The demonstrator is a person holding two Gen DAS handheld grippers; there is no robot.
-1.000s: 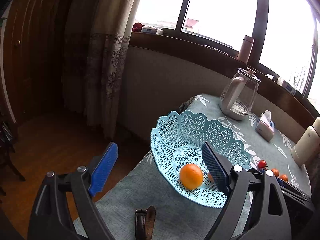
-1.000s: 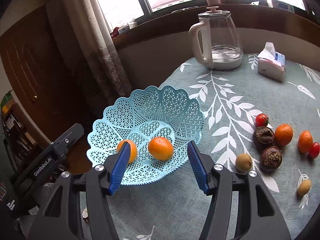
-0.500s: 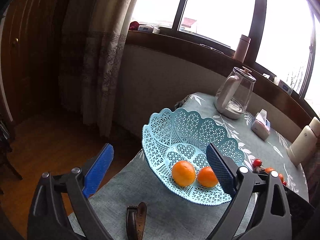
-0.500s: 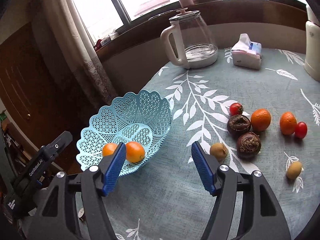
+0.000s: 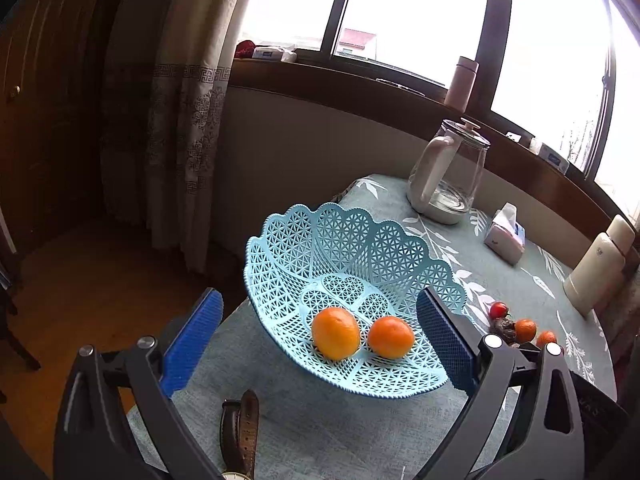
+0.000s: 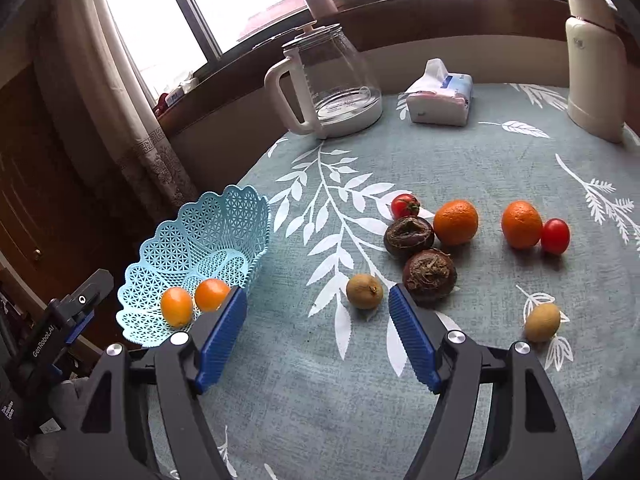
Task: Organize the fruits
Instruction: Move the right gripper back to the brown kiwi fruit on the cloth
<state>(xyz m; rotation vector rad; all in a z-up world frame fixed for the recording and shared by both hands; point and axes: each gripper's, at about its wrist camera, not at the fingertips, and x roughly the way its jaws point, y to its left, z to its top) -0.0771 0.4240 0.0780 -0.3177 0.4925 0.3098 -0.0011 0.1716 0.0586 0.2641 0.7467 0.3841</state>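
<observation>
A light blue lattice basket (image 5: 352,240) (image 6: 200,228) sits at the table's left edge with two oranges (image 5: 336,333) (image 6: 211,294) inside. Loose on the cloth lie two more oranges (image 6: 456,222), two red tomatoes (image 6: 555,235), two dark brown round fruits (image 6: 430,274) and two small tan fruits (image 6: 364,291). My right gripper (image 6: 314,338) hangs open and empty above the cloth, just short of the nearer tan fruit. My left gripper (image 5: 320,340) stands open and empty in front of the basket.
A glass kettle (image 6: 328,84), a tissue pack (image 6: 438,100) and a cream flask (image 6: 596,64) stand at the back of the table. A wristwatch (image 5: 240,432) lies near the front edge. The floor and a curtain (image 5: 180,120) lie left of the table.
My right gripper has swung right, away from the basket and toward the loose fruit. The left gripper has drawn back a little, so both oranges in the basket now show.
</observation>
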